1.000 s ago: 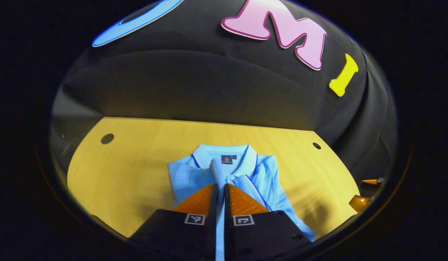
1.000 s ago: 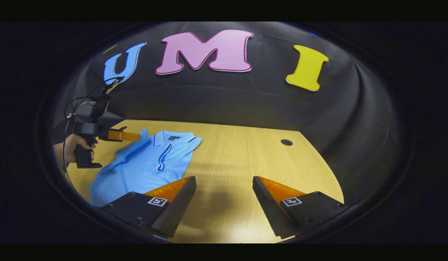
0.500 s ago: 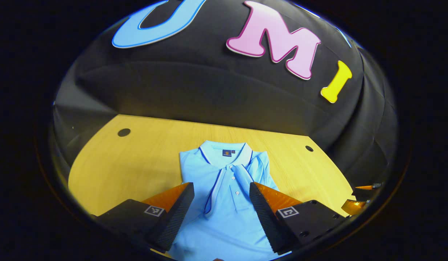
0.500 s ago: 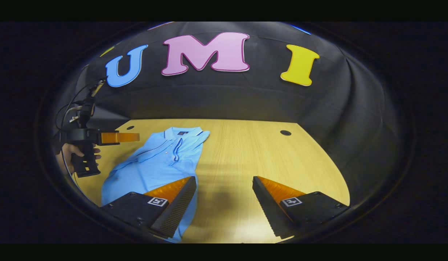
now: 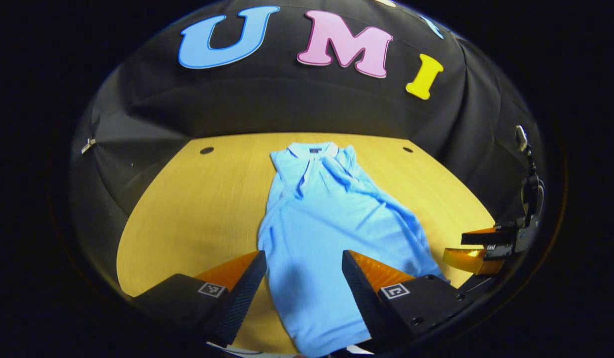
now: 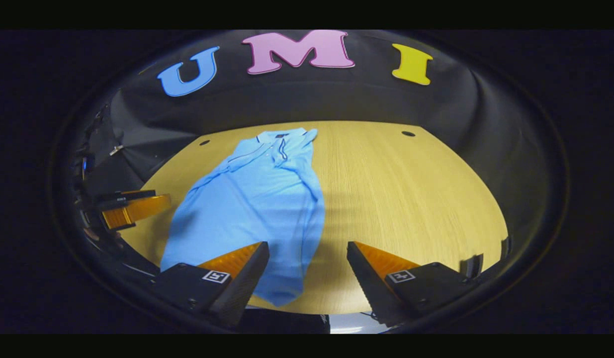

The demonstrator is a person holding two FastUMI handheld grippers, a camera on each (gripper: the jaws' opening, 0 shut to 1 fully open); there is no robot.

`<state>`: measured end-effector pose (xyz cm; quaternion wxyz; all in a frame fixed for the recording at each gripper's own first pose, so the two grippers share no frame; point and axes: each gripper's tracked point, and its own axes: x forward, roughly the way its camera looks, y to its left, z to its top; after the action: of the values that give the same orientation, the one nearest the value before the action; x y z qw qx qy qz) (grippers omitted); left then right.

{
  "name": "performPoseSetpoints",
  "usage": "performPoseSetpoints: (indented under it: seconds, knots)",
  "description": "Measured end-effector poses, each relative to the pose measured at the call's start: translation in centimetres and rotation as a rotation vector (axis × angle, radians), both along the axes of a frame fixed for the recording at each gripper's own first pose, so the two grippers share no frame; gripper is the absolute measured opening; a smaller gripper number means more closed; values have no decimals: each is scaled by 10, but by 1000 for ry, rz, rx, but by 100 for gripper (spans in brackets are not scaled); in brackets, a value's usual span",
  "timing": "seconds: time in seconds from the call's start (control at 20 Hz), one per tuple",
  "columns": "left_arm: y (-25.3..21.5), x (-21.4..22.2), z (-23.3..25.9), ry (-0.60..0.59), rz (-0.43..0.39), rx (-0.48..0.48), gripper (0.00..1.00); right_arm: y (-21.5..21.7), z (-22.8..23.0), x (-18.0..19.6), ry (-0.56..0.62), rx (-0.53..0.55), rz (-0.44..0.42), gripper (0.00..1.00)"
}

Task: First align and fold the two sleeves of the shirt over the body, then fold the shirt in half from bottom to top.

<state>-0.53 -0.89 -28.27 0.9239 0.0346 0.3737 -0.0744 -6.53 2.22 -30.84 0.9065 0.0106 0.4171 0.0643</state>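
One shirt [image 5: 326, 219] lies flat along the worktop [image 5: 197, 209], collar far end, both sleeves folded in — two tongs, left tongs [image 5: 303, 278] and right tongs [image 6: 307, 271], both spread wide, holding nothing.

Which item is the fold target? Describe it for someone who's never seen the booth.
Find the wooden table in front of the black cloth wall. The light blue polo shirt lies lengthwise on it, collar toward the wall, sleeves folded over the body. It is the lone fabric item on the bare wood.
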Motion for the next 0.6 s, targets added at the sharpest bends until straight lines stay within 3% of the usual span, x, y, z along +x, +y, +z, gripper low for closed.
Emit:
performPoseSetpoints:
  seconds: [0.2, 0.25, 0.3, 0.6]
  knots:
    - [7, -56, -30, 81, 10, 30, 98, 7, -22, -30, 54, -7, -11, 98]
    - [7, -68, -36, 99, 12, 31, 98, 8, -26, -37, 66, -7, -13, 94]
    - [8, -76, -41, 109, 13, 38, 98, 11, -31, -42, 79, -4, -16, 98]
    - [13, -102, -65, 163, 19, 86, 97, 18, -49, -55, 102, -12, -35, 98]
